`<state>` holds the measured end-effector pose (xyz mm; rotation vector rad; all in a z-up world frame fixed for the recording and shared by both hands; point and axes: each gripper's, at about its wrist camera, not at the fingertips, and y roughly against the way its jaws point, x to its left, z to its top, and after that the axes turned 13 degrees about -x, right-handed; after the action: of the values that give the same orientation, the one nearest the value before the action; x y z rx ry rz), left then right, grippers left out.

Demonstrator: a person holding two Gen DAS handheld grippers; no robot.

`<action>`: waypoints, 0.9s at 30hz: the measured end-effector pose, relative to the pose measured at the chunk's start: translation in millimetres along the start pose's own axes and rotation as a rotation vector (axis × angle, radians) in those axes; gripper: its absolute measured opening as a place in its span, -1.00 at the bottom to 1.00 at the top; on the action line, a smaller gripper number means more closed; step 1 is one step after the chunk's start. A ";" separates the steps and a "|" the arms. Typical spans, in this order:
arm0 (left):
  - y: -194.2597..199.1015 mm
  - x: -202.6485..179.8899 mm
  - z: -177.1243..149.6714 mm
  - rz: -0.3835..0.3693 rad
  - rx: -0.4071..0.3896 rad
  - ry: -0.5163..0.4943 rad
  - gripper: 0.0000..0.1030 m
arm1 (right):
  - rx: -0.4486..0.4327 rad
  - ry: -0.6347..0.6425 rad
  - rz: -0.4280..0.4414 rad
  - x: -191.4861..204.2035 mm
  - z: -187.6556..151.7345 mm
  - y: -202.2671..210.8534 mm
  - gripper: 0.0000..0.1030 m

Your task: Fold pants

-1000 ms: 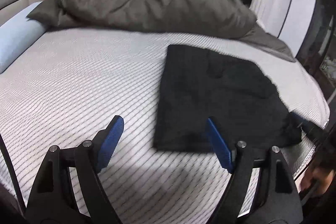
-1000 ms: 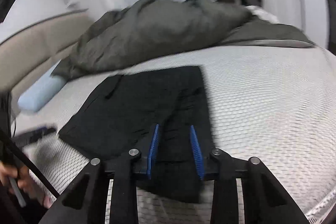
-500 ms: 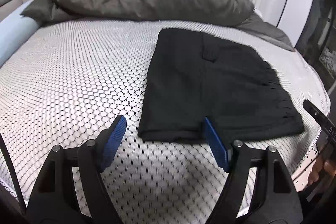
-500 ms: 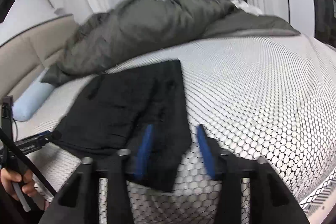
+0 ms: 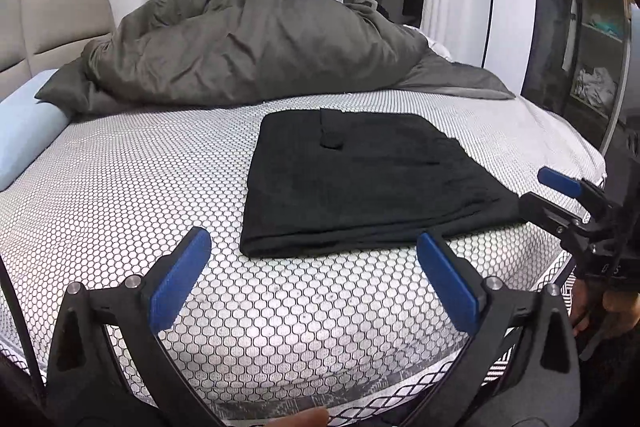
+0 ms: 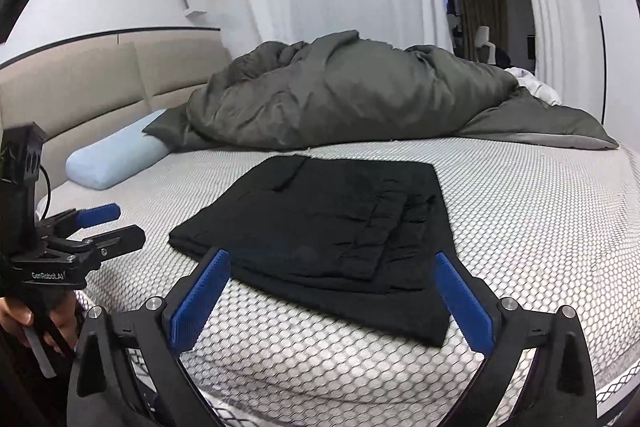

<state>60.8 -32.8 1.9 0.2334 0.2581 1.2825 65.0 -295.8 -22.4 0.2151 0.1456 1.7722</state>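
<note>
1. Far left, a pale blue bolster pillow lies along the beige padded headboard, well clear of my work.
2. My left gripper hangs over bare honeycomb-patterned white mattress at the near edge. Its blue-padded fingers have just been opening and now stand spread wide, with nothing between them.
3. Past those fingers, the black fabric pants lie flat on the mattress as a neat, layered rectangle, just beyond the left gripper's tips and touched by neither tool.
4. Behind the pants, a crumpled dark olive duvet is heaped across the far half of the bed, near the pants' far edge but apart from it.
5. My right gripper sits at the pants' near right corner. Its fingers have also just been opening and are splayed fully; the cloth shows through the gap, but the pads do not press on it.
6. In the right wrist view the pants show stacked folded layers, with an offset step at the right edge.
7. I judge the fold as good as finished: both tools have let go, and this looks like the release step.
8. Next, I would either draw both grippers clear, or, if a smaller bundle is wanted, pinch the two near corners and carry them to the far edge, keeping the layers aligned.
</note>
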 end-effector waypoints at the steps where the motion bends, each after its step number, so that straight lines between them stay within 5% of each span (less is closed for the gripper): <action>1: 1.8 -0.5 0.0 0.004 -0.011 0.000 0.99 | -0.004 0.011 0.005 3.6 -0.9 0.3 0.99; 27: 17.5 0.1 6.8 0.002 -0.045 0.050 0.99 | -0.100 0.040 0.037 17.5 2.4 17.3 0.99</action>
<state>47.1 -28.2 13.9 0.1637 0.2715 1.2956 45.5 -282.3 -15.2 0.1109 0.0820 1.8163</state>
